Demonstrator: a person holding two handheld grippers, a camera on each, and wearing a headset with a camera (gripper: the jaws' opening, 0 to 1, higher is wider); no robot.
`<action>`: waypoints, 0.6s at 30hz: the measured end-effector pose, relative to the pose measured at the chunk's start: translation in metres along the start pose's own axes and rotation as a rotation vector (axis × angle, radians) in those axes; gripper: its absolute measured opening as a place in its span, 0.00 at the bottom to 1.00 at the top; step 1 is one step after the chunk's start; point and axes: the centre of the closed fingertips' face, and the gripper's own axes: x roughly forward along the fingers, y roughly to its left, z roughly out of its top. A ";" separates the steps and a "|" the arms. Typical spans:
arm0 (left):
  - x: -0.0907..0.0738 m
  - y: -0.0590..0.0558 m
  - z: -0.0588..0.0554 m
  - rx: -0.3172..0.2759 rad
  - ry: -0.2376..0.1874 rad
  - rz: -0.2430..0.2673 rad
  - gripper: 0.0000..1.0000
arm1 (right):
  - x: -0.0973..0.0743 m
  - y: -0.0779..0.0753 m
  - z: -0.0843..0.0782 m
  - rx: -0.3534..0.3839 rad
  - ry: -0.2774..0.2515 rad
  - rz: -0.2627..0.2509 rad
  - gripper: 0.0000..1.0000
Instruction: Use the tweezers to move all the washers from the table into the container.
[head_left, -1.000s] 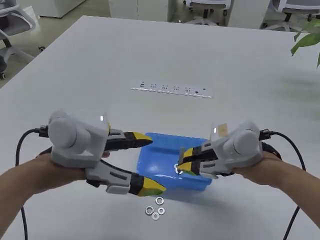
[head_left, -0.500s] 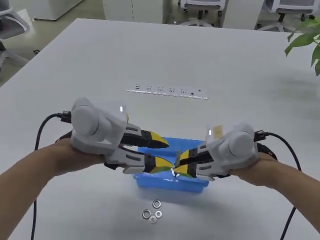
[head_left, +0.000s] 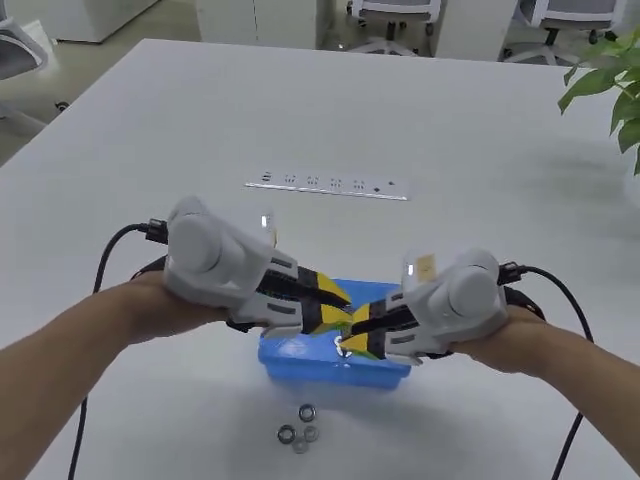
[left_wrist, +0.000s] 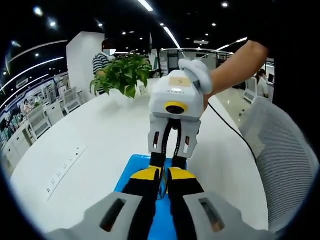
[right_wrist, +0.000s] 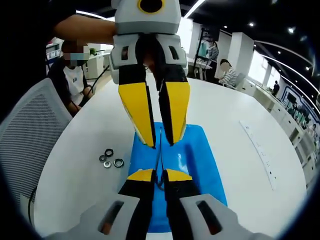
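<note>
- Washers (head_left: 299, 430) are judged small, light, stiff and slippery. They lie clustered on the counter (head_left: 450, 150), just beside the container (head_left: 300, 362), not in it.
- Each is best pinched across its rim with the tweezers (right_wrist: 159, 167).
- Right tool (head_left: 352, 335) is clamped on the tweezers over the container. Left tool (head_left: 338, 308) is set narrow around them; contact cannot be told.
- No writing can be read.

White tabletop (head_left: 450, 130) is taking up most of the room, with a power strip (head_left: 327, 186) lying mid-surface. Office chairs (head_left: 385, 20) are standing at the far edge and a leafy plant (left_wrist: 122, 75) is hanging over one corner. Light strips (left_wrist: 172, 37) and spots are glowing on a dark ceiling. A grey mesh chair (right_wrist: 35, 130) is standing alongside, and people (right_wrist: 227, 72) are sitting further back.
</note>
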 end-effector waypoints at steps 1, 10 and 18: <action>0.001 0.000 0.000 0.002 0.000 -0.002 0.10 | 0.000 0.000 0.000 -0.001 -0.001 0.001 0.09; 0.008 -0.002 -0.002 0.014 0.010 -0.028 0.07 | -0.001 -0.001 -0.001 0.006 -0.004 -0.003 0.09; 0.009 -0.002 -0.001 0.036 0.010 -0.031 0.06 | -0.001 -0.002 -0.002 0.010 -0.003 -0.007 0.09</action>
